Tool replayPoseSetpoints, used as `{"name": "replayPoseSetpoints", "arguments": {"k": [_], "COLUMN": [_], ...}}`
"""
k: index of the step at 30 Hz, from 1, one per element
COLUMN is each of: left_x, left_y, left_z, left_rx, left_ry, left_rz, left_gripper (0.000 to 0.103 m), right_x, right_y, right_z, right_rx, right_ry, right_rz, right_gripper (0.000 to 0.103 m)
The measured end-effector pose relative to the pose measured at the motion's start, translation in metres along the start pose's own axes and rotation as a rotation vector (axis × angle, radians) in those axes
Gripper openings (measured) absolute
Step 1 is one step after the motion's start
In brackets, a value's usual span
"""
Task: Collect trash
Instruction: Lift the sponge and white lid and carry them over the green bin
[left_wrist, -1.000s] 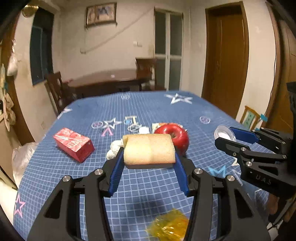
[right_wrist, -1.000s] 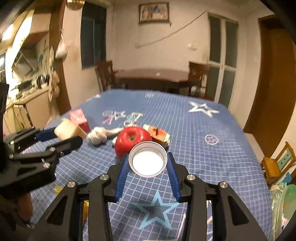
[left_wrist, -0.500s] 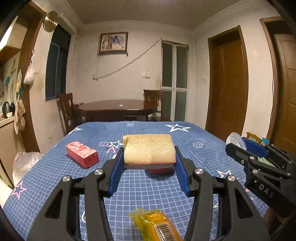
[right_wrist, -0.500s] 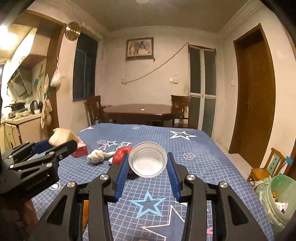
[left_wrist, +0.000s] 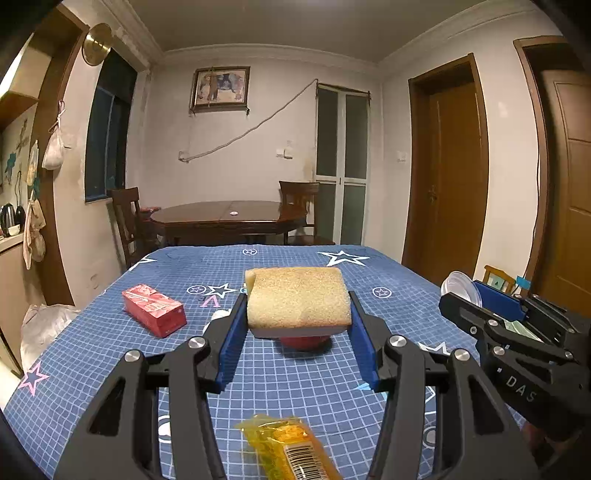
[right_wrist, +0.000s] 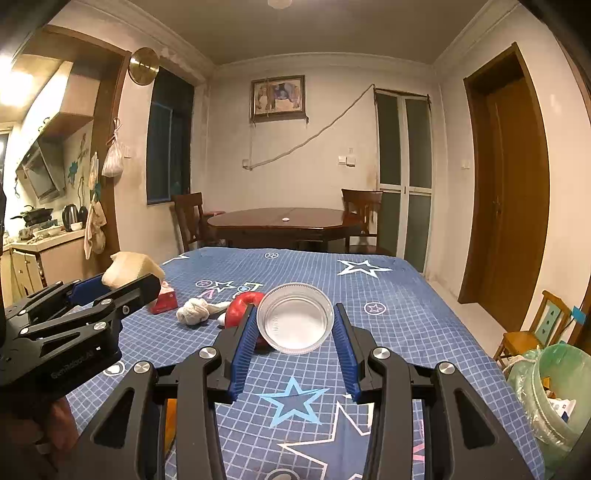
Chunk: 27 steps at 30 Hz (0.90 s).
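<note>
Yellow sponge block (left_wrist: 298, 297) pinched in your left gripper (left_wrist: 298, 325), clear plastic lid (right_wrist: 295, 318) in your right gripper (right_wrist: 295, 334); green-lined bin (right_wrist: 554, 391) awaits, red carton (left_wrist: 153, 309) remains.

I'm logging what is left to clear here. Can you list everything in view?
yellow sponge block: 1, between the left jaws
clear round plastic lid: 1, between the right jaws
red carton: 1, table left
red apple: 1, mid-table
white crumpled tissue: 1, beside apple
yellow plastic wrapper: 1, near edge
blue star-print tablecloth: 1, covers table
green-lined trash bin: 1, floor, right
left gripper: 1, black, blue pads
right gripper: 1, black, blue pads
</note>
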<state>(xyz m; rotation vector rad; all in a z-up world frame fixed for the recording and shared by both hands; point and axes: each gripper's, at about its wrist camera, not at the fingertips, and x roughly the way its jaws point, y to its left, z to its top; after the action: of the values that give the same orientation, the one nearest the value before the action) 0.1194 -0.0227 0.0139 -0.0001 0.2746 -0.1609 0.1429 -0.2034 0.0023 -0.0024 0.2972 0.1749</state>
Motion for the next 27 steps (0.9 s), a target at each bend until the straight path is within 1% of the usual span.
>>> {"name": "replayPoseSetpoints", "arguments": {"k": [7,12,16,20,27], "left_x": [0.008,0.015,0.022,0.035,0.056], "left_y": [-0.015,-0.042,-0.069,-0.107,-0.163], "left_z": [0.011,0.023,0.030,0.037,0.043], "left_rx": [0.001,0.013,0.031,0.053,0.073], "left_ry": [0.004,-0.013,-0.013,0.001,0.029], "left_rz": [-0.044,-0.102,-0.156,-0.217,-0.316], "left_gripper": [0.050,0.050,0.050,0.050,0.050], "right_x": [-0.013,-0.030,-0.050,-0.071,-0.113], "right_y": [-0.024,-0.056,-0.092,-0.131,-0.215], "right_z": [0.008,0.018,0.028,0.036,0.039], "right_rx": [0.003,-0.001,0.008,0.014,0.035], "right_ry": [-0.005,-0.024,-0.037,-0.044,-0.028], "right_rz": [-0.037,-0.091,-0.148,-0.221,-0.357], "right_gripper": [0.042,0.042,0.042,0.042,0.042]}}
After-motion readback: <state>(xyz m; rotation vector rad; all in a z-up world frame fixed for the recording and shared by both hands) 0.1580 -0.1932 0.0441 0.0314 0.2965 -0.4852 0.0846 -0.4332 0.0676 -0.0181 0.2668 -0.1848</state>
